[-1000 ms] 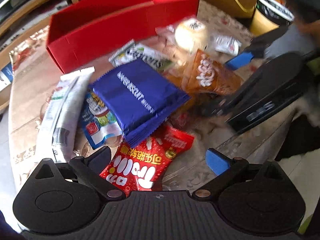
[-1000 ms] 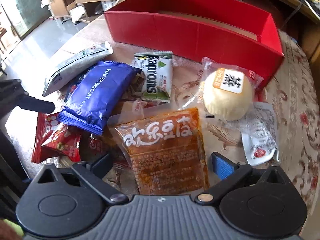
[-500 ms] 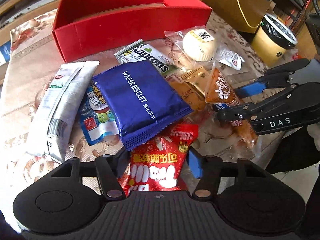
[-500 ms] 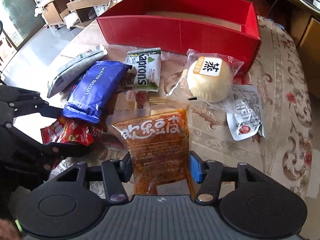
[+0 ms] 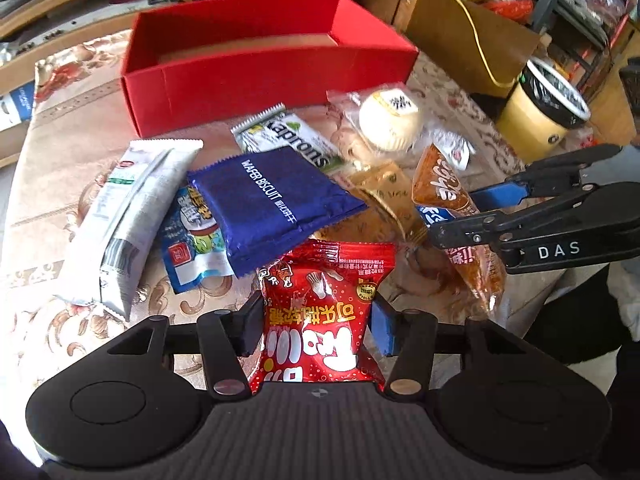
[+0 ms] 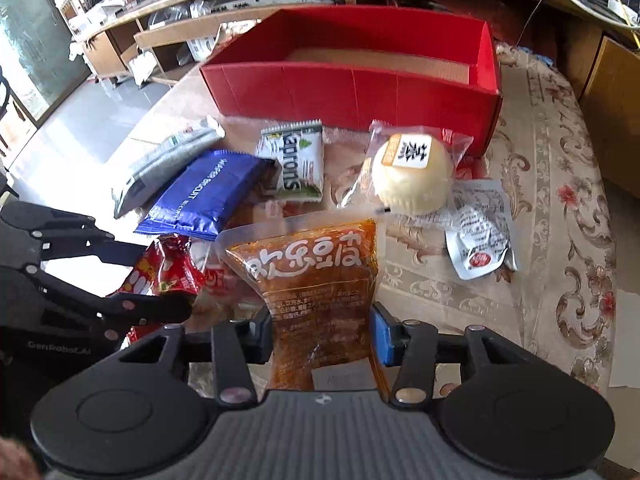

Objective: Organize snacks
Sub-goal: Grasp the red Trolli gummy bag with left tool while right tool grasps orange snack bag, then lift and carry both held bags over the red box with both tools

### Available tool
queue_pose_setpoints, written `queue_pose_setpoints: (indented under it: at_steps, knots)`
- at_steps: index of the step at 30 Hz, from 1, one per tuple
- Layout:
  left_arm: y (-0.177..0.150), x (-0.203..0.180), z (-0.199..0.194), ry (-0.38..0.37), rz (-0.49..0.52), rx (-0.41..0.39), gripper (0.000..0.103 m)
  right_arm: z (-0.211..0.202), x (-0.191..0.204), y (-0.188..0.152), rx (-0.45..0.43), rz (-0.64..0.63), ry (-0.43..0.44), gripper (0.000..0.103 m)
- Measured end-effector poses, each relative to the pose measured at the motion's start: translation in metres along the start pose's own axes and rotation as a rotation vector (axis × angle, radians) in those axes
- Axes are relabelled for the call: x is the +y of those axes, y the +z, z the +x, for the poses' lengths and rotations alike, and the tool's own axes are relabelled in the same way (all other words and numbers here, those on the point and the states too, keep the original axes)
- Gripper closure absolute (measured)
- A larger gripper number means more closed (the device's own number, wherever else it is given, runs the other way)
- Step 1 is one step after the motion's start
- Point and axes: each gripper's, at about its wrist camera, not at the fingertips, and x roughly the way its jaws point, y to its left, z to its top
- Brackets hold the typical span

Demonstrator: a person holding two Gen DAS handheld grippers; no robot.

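Left gripper [image 5: 316, 326], jaws just closing, pinches red candy packet [image 5: 320, 312] across its width; long axis runs 6 to 12 o'clock, top seal at 12. Right gripper [image 6: 320, 330] clamps orange tofu snack pouch [image 6: 316, 280], likewise lengthwise toward 12, probably lifted slightly. Red box [image 6: 352, 92] sits at 12, open.

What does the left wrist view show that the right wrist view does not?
Only the left view: a yellow bin, a cardboard box and a light blue packet.
Only the right view: wooden shelves and a glass door.
Both: the red box, the blue wafer pack, the bun, the red packet and the orange pouch.
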Motion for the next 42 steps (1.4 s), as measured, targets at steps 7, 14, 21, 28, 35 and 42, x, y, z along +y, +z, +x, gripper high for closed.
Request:
queue_pose_setpoints:
  at_steps: [7,14,21,28,35,42]
  knots:
    - [-0.001,0.000,-0.014,-0.018,-0.042,-0.041,0.043,-0.012,-0.001,0.004,-0.053,0.019,0.004,0.061]
    - [0.000,-0.007,-0.025,-0.040,-0.044,-0.079,0.043,-0.026,0.000,0.003,-0.098,0.032,0.013,0.061]
    - [0.012,-0.011,-0.034,-0.053,-0.045,-0.143,0.043,-0.038,0.001,0.008,-0.150,0.041,0.019,0.061]
    - [0.032,-0.011,-0.035,-0.051,-0.040,-0.190,0.043,-0.045,-0.002,0.026,-0.196,0.058,0.028,0.061]
    - [0.055,-0.007,-0.036,-0.031,-0.041,-0.242,0.043,-0.049,-0.005,0.049,-0.237,0.051,0.020,0.061]
    - [0.080,-0.001,-0.035,-0.014,-0.044,-0.285,0.043,-0.051,-0.008,0.078,-0.279,0.044,0.012,0.061]
